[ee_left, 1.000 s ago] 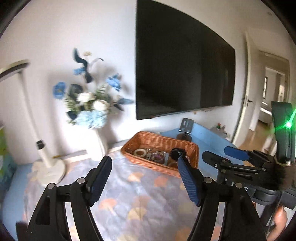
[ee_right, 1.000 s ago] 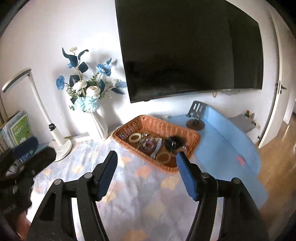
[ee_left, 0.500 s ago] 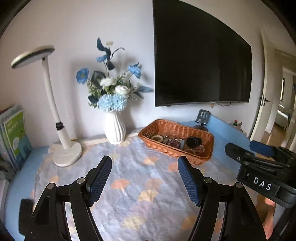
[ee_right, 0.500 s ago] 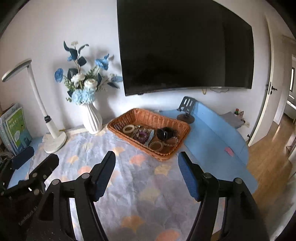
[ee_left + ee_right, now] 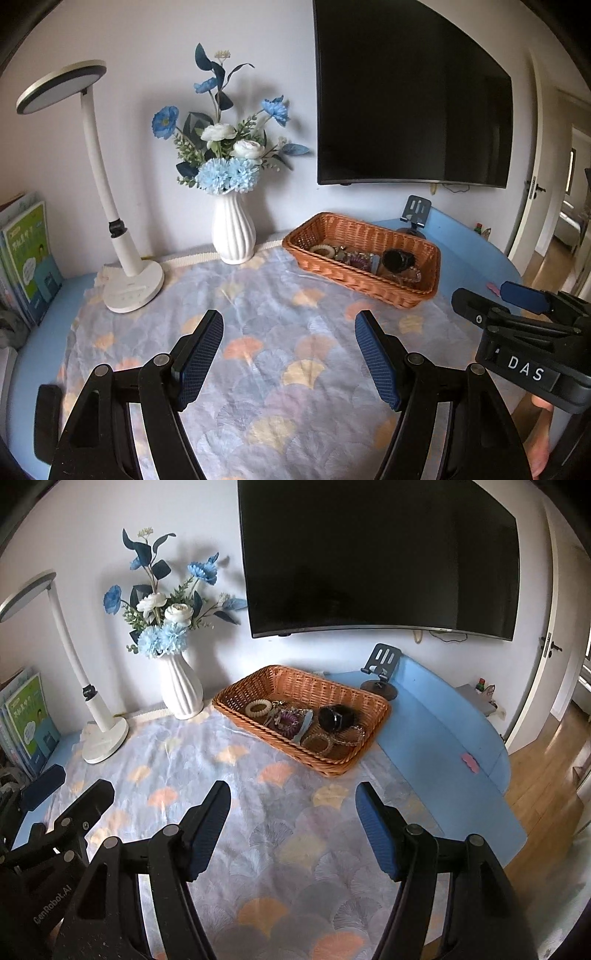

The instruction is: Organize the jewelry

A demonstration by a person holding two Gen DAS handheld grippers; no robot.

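From the left wrist, the left hand-held gripper (image 5: pixel 289 349) hung spread and empty, nearer than the wicker basket (image 5: pixel 364 280) holding the jewelry (image 5: pixel 364 258). From the right wrist, the right hand-held gripper (image 5: pixel 293 823) was likewise spread and empty, short of the basket (image 5: pixel 258 681), which sat beside the white vase (image 5: pixel 181 690).

Home bedroom or living room, wall-mounted television (image 5: pixel 380 554), flower vase (image 5: pixel 233 230), desk lamp (image 5: pixel 110 221), doorway to another room (image 5: pixel 570 221)
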